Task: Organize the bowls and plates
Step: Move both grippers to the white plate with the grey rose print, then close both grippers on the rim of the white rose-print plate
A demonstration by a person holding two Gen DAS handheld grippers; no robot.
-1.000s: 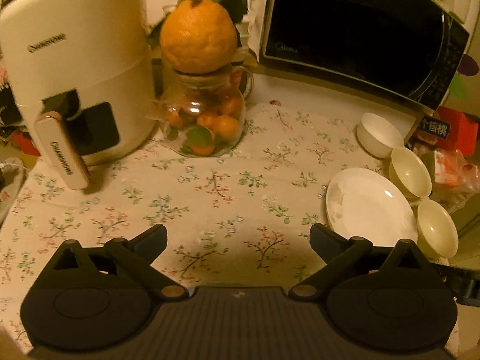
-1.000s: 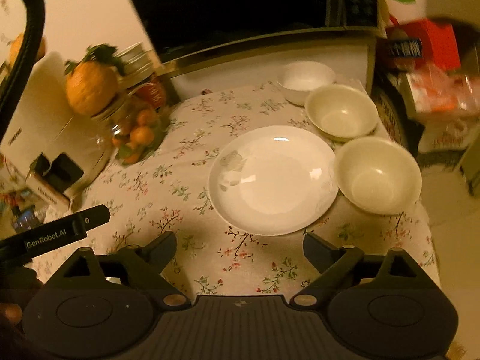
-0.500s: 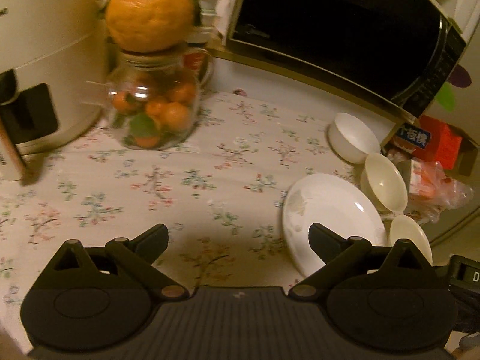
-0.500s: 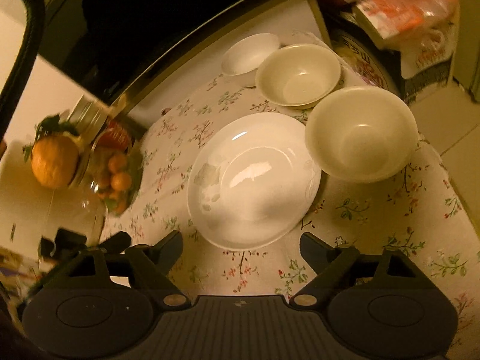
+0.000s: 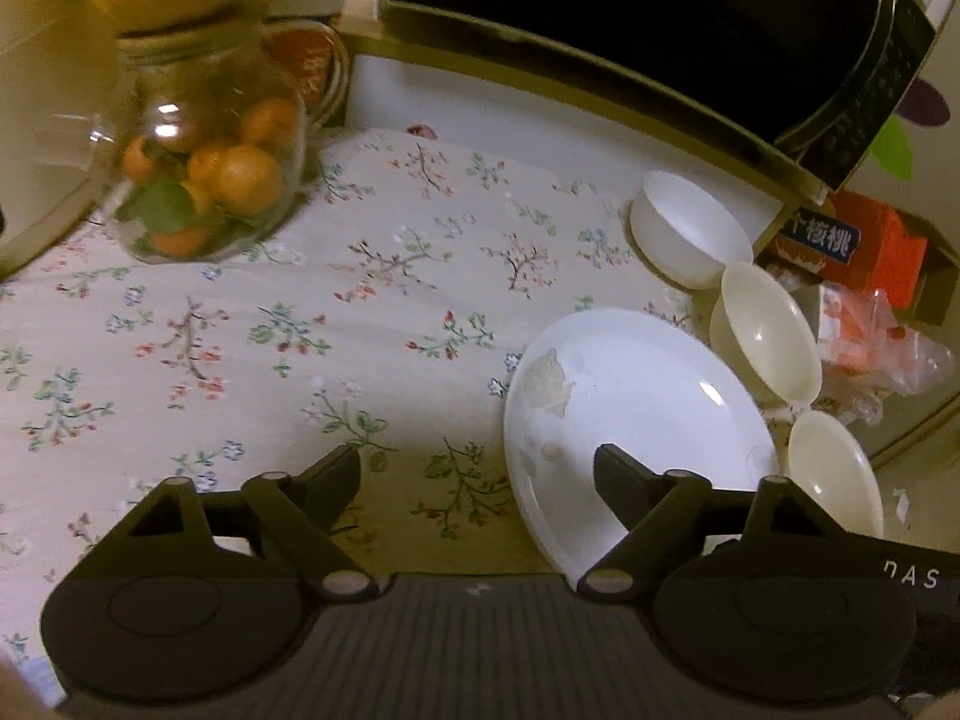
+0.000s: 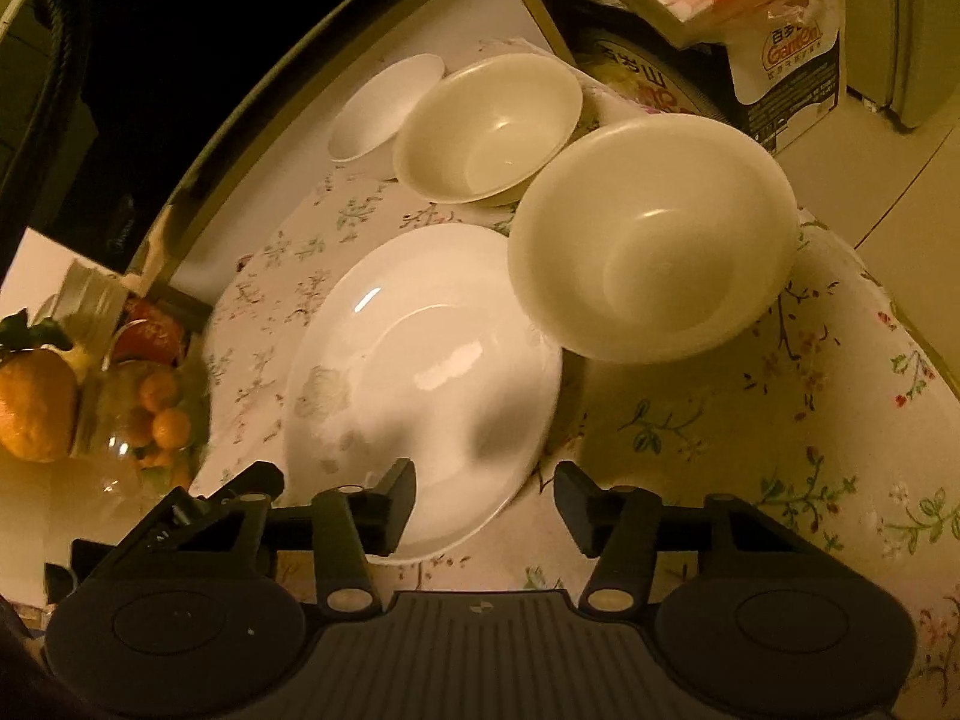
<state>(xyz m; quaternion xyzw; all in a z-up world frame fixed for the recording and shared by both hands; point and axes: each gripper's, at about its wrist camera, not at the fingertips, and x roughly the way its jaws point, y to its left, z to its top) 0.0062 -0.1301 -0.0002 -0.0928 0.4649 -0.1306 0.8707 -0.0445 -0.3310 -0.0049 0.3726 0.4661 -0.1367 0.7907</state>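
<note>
**A:** Dim kitchen corner, warm yellow light. A floral tablecloth [image 5: 372, 276] covers the tabletop, with a black microwave [image 5: 660, 18] along the back edge and a glass jar of small oranges [image 5: 204, 180] at the back left.

**B:** Where is the crockery?

**A:** All at the right end. A white plate [image 6: 420, 372] lies flat near the right front corner. Three bowls run along the right edge: a small white bowl [image 6: 384, 108] nearest the microwave, a cream bowl [image 6: 489, 126] in the middle, and a larger cream bowl [image 6: 654, 234] nearest the front. The front one sits just beside the plate; its rim seems to overhang the plate's edge, though I cannot tell whether they touch.

**B:** And the tools?

**A:** The right gripper [image 6: 485, 498] has its fingers spread apart and holds nothing. It hovers low over the plate's near rim, with its left finger over the plate and its right finger over bare cloth. The left gripper [image 5: 477, 480] is likewise spread and empty, with its right finger over the plate's left part.

**B:** Which goes first?

**A:** My guess is the right. The front cream bowl lies ahead and slightly right of its fingers, closer than to the left gripper, so a short forward reach would bring one finger over the near rim.
</note>
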